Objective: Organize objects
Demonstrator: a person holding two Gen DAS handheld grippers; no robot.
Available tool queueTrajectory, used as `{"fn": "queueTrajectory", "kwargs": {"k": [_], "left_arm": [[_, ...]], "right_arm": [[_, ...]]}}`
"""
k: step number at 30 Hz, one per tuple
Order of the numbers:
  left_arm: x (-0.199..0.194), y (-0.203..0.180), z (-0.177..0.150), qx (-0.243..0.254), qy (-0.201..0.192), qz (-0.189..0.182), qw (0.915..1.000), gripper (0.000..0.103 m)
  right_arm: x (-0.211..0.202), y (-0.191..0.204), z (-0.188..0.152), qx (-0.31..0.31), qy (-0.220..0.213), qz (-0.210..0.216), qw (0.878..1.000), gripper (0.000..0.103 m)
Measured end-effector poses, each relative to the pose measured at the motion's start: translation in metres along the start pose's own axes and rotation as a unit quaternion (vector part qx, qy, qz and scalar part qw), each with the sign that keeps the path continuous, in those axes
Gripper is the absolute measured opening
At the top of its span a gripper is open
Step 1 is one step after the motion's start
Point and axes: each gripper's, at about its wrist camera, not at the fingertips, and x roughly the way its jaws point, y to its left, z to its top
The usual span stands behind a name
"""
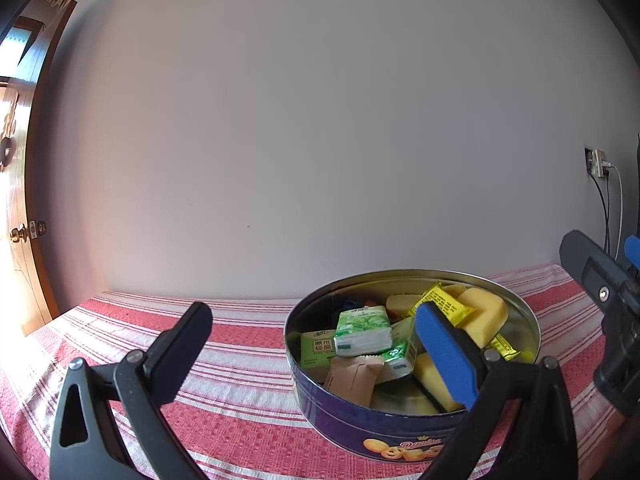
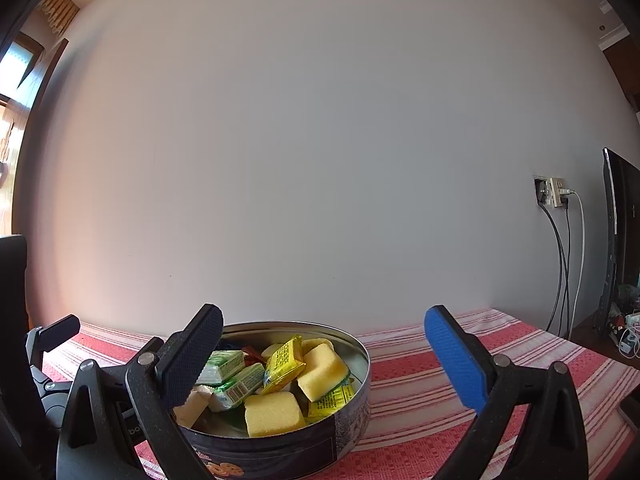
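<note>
A round dark blue cookie tin (image 1: 384,432) stands open on the red striped tablecloth (image 1: 240,360). It holds yellow sponges (image 1: 482,314), green tissue packs (image 1: 362,330), yellow sachets (image 1: 444,306) and a brown packet (image 1: 352,380). My left gripper (image 1: 316,344) is open and empty, its blue finger over the tin. In the right wrist view the tin (image 2: 348,424) sits low left, with sponges (image 2: 322,370) and a yellow sachet (image 2: 284,364). My right gripper (image 2: 324,364) is open and empty, its black finger at the tin's left rim.
A plain wall stands behind the table. A wall socket with cables (image 2: 554,196) and a dark monitor (image 2: 618,240) are at the right. A wooden door with a knob (image 1: 18,234) is at the left. The right gripper's body (image 1: 612,304) shows at the right.
</note>
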Motion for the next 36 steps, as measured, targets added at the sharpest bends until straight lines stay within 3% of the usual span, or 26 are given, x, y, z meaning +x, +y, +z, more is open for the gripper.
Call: {"fn": "queueTrajectory", "kwargs": {"k": [27,36], "left_arm": [[0.007,-0.002,-0.001,-0.003,0.020,0.005,0.9998,0.103],[0.010,-0.003,-0.003,-0.007,0.032,-0.022,0.9992,0.103]], "right_arm": [[0.001,-0.001,0.000,0.002,0.003,-0.003,1.000,0.102],[0.000,-0.001,0.000,0.002,0.004,-0.002,1.000,0.102]]}}
